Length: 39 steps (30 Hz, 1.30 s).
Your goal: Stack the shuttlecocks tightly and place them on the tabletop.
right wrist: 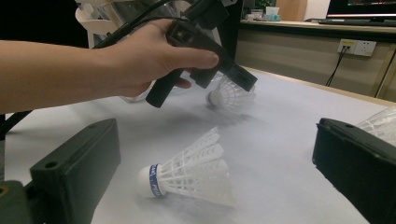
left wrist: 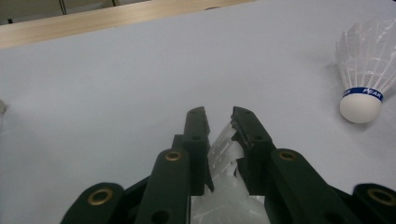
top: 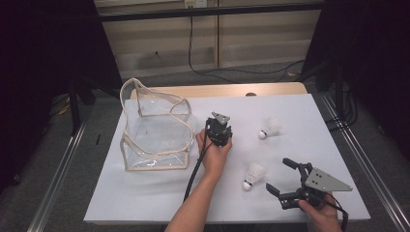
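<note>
White sheeting covers the table point(top: 159, 193), with a strip of pale wood along its far edge and dark curtains to either side of the room.

Nearest the person, at about five o'clock on the table, the right gripper point(top: 279, 177) rests low in the right hand point(top: 321, 215), its jaws spread wide with nothing between them. In the right gripper view its two black jaws frame the near shuttlecock point(right wrist: 191, 175), which lies on its side, cork to the left, wearing a blue band.

Just beyond, at roughly six o'clock of the table's centre, that same near shuttlecock point(top: 253, 176) lies loose on the white surface, apart from both grippers.

At the centre, the left hand point(top: 213, 151) holds the left gripper point(left wrist: 219, 116) pointing downward at the table. Its jaws stand close together with the white feathers of a held shuttlecock point(left wrist: 224, 172) between them; the feathers look pinched and bent against the right jaw. The right gripper view shows this shuttlecock point(right wrist: 231, 95) under the gripper's tip, down at the table surface, though whether it touches I cannot tell.

Farther off, at about two o'clock, a far shuttlecock point(top: 269, 128) lies on its side, cork toward the person.

At ten o'clock stands a clear bag point(top: 154, 128) with cream piping, its mouth gaping upward, just beside the left hand.
</note>
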Each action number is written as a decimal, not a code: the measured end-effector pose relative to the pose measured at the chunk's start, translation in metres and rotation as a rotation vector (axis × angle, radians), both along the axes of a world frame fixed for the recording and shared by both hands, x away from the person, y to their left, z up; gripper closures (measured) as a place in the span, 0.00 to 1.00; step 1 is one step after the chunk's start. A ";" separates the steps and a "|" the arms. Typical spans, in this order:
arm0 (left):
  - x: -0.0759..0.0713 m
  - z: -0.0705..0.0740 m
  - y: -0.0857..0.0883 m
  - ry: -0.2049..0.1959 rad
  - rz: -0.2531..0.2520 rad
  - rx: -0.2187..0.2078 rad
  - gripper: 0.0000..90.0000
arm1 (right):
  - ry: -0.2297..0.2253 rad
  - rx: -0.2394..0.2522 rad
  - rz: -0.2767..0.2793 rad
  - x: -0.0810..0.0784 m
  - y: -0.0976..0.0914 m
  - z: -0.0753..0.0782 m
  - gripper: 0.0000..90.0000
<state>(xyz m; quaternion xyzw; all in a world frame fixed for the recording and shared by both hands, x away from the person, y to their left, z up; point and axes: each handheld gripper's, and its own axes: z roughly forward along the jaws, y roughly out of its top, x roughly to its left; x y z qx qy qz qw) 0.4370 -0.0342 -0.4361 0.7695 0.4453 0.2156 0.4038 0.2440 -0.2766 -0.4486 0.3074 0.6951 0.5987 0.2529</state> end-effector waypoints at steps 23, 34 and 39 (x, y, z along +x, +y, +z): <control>0.003 -0.002 0.000 -0.008 0.012 -0.026 0.75 | -0.001 -0.004 0.005 0.000 0.001 0.000 0.00; 0.003 -0.002 0.000 -0.014 0.002 -0.028 0.70 | -0.003 -0.006 0.007 0.000 0.001 0.000 0.01; 0.004 -0.001 0.001 -0.017 0.002 -0.027 0.69 | -0.003 -0.006 0.007 0.000 0.001 0.000 0.01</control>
